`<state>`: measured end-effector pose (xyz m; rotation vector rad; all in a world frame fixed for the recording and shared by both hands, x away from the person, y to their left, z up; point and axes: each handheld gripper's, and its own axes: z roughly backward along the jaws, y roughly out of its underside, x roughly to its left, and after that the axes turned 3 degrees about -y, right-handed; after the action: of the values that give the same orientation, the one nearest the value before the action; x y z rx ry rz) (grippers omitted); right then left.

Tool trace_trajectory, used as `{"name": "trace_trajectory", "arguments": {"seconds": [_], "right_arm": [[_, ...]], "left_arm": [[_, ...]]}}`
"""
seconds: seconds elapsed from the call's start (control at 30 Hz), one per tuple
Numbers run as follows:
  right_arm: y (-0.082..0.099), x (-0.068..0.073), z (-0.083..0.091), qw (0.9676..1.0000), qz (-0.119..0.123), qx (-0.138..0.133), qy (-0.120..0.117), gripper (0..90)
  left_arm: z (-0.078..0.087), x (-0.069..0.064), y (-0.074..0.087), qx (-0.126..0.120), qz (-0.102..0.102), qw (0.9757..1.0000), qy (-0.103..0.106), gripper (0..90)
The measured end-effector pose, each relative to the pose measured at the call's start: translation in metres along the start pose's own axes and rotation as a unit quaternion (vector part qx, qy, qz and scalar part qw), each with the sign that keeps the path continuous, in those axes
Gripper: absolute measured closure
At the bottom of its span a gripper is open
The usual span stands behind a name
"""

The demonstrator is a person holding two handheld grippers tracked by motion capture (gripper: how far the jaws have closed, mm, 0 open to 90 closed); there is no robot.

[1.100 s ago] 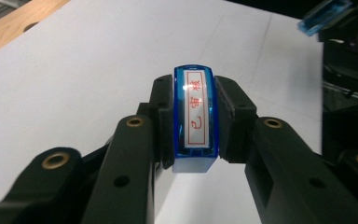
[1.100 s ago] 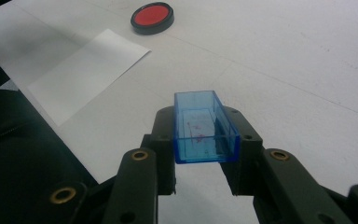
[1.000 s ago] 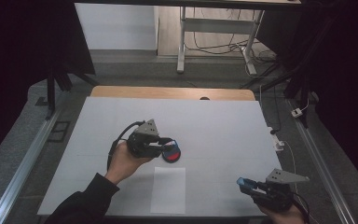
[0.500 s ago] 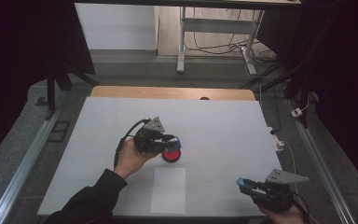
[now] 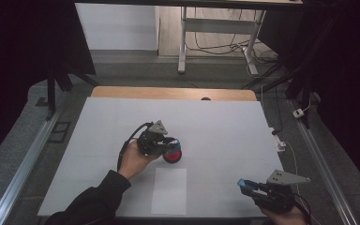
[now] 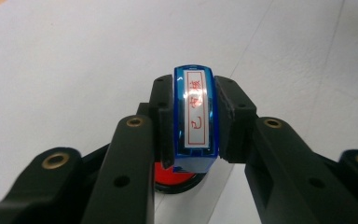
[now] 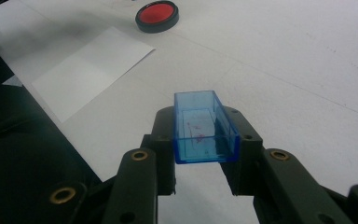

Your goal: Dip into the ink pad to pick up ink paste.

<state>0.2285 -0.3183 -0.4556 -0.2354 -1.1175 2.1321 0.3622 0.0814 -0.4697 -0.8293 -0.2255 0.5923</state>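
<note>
My left gripper (image 5: 169, 143) (image 6: 193, 121) is shut on a blue stamp (image 6: 193, 114) whose white label with red characters faces the camera. It holds the stamp just above the round red ink pad (image 5: 172, 155) (image 6: 177, 179) in a black case, near the middle of the table. A blank white sheet of paper (image 5: 169, 190) (image 7: 91, 70) lies in front of the pad. Near the front right edge, my right gripper (image 5: 246, 185) (image 7: 205, 128) is shut on the stamp's clear blue cap (image 7: 204, 126), open side up. The ink pad (image 7: 157, 15) lies far off in the right gripper view.
The table (image 5: 215, 126) is covered in white, with a wooden strip (image 5: 168, 93) at its far edge. A small white device on a cable (image 5: 279, 143) lies at the right edge. Metal rails (image 5: 23, 159) run along both sides.
My left gripper with the stamp has shifted slightly right and down over the red ink pad. The right gripper has stayed put.
</note>
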Motion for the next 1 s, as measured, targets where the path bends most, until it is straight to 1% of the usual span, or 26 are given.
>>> {"name": "trace_trajectory", "arguments": {"seconds": [0.17, 0.47, 0.73, 0.87, 1.0], "right_arm": [[0.000, 0.000, 0.000, 1.0000, 0.001, 0.001, 0.000, 68.5], [0.000, 0.001, -0.001, 1.0000, 0.002, 0.002, -0.001, 68.5], [0.000, 0.001, -0.001, 1.0000, 0.006, 0.004, -0.001, 68.4], [0.000, 0.001, -0.001, 1.0000, 0.007, 0.006, -0.002, 68.5], [0.000, 0.001, -0.001, 0.9999, 0.008, 0.007, -0.001, 68.5]], "left_arm": [[-0.006, 0.003, 0.003, 0.004, 0.005, 1.0000, -0.005, 70.2], [-0.013, 0.005, 0.007, 0.013, 0.008, 0.9999, -0.007, 70.2], [-0.017, 0.007, 0.009, 0.017, 0.010, 0.9998, -0.008, 70.2], [-0.020, 0.007, 0.010, 0.023, 0.009, 0.9996, -0.010, 70.3], [-0.020, 0.008, 0.010, 0.024, 0.014, 0.9995, -0.011, 70.3]]}}
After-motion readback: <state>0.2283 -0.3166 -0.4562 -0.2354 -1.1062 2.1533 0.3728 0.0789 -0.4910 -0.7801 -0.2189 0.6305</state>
